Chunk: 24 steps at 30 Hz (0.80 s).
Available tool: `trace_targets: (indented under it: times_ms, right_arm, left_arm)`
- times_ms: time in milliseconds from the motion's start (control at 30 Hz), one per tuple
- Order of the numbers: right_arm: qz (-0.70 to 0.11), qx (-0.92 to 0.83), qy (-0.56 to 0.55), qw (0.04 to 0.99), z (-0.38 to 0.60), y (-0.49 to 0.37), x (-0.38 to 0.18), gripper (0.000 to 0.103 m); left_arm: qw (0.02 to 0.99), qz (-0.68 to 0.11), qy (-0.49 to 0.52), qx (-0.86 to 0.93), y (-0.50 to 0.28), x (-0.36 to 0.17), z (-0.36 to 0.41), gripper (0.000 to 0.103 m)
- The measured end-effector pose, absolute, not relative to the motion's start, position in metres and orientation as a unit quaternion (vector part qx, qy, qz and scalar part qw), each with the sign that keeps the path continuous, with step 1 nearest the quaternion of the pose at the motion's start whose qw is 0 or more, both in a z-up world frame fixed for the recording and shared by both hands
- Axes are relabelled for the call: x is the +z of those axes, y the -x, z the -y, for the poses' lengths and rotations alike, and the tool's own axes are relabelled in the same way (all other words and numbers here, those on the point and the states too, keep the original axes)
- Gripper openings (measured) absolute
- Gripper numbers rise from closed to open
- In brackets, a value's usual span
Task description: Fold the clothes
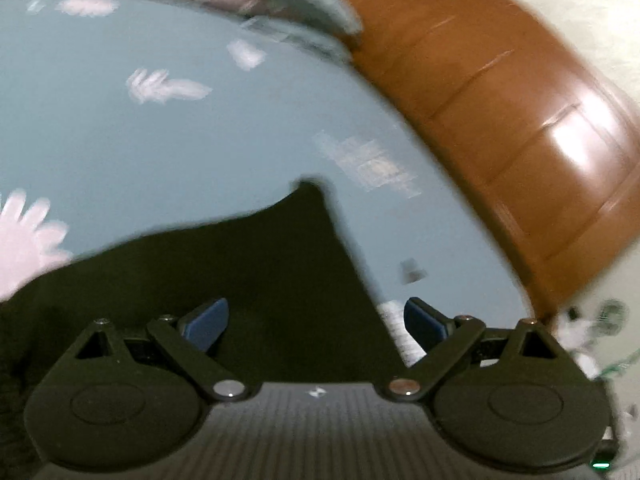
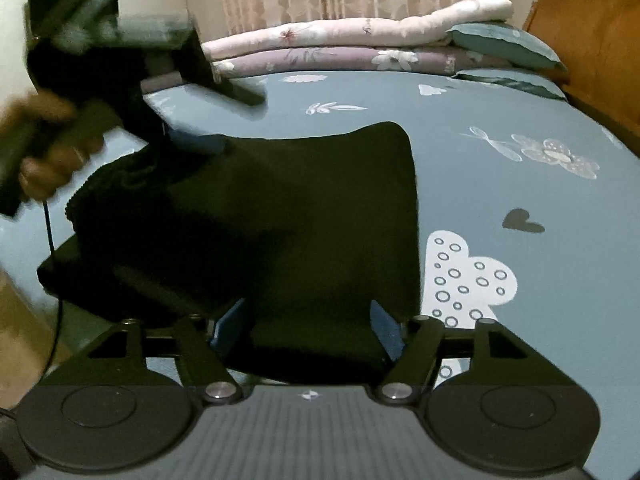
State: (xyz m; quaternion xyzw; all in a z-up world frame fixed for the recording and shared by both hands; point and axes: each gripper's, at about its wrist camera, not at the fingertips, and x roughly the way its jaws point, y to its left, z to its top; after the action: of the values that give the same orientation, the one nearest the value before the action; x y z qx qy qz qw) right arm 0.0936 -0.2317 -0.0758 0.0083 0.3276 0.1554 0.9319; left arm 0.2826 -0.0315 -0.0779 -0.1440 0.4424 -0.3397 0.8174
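Black garment (image 2: 280, 216): frame centre, on blue bed (image 2: 520, 184). My right gripper (image 2: 306, 328): open astride its near edge. My left gripper (image 1: 316, 322): open, over garment corner.

The black knitted garment (image 2: 304, 216) under my right tool (image 2: 306, 328) is matt cloth, its left part coarsely ribbed. The blue printed bedsheet (image 2: 520, 184) is smooth, dull cotton-like cloth. At the bed's far edge lie soft quilted floral blankets (image 2: 340, 44). The brown wooden headboard (image 1: 500, 120) is glossy, varnished. My tools' black plastic housings look matt, their rivets shiny metal.
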Motion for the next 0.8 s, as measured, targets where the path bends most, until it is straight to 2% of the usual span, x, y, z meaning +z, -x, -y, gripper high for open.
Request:
trace_targets:
  times_ms: [100,367,533,633,800]
  right_arm:
    - [-0.323,0.156,-0.012,0.933,0.234,-0.093,-0.078,0.080]
    - [-0.312,0.147,-0.016,0.938,0.234,-0.081,-0.071,0.085]
    - [-0.314,0.151,-0.008,0.937,0.231,-0.076,-0.075,0.092]
    - [-0.313,0.150,-0.008,0.938,0.231,-0.075,-0.074,0.092]
    - [-0.295,0.163,-0.015,0.941,0.230,-0.072,-0.063,0.094]
  left_arm:
    - [0.815,-0.454,0.158,-0.325,-0.287,-0.099,0.025,0.094]
    - [0.813,-0.431,0.149,-0.362,-0.253,-0.058,0.035,0.094]
    - [0.802,-0.463,0.160,-0.342,-0.249,-0.099,0.030,0.094]
    - [0.799,-0.471,0.163,-0.336,-0.248,-0.089,0.027,0.094]
    - [0.806,-0.434,0.163,-0.369,-0.242,-0.056,0.031,0.094]
